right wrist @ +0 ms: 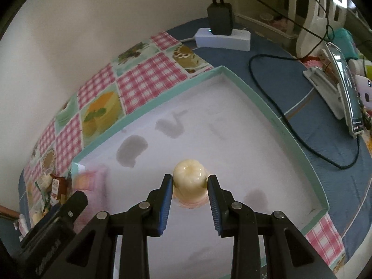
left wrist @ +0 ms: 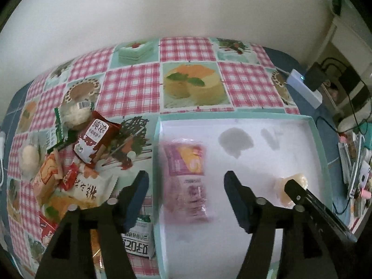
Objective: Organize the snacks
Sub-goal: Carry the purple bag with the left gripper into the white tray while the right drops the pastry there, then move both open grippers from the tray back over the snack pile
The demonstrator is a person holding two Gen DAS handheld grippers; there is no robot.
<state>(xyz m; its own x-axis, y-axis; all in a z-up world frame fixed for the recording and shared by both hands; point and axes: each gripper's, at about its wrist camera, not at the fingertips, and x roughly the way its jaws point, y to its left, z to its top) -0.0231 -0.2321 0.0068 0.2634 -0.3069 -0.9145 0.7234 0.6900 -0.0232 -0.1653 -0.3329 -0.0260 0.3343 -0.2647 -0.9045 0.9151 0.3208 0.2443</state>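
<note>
Both wrist cameras look steeply down from close range, sharing the white tray [left wrist: 322, 144] [right wrist: 267, 97]; the right sits nearer, angled leftward.

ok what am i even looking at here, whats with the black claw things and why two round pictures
The black claws are two hand-held grippers: a person holds one in each hand, with no robot arm. Each carries a fisheye camera looking along its fingers, hence two round, bent pictures.

The left view shows the left gripper wide open above a blurred pink snack packet, which is in a shallow white box with a teal rim. Left of the box lies a pile of snack packets on a checked tablecloth.

The right view shows the right gripper with its fingers either side of a pale yellow pudding cup standing in the same box. Whether it is squeezing the cup or just around it is hard to tell. A power strip sits beyond.
</note>
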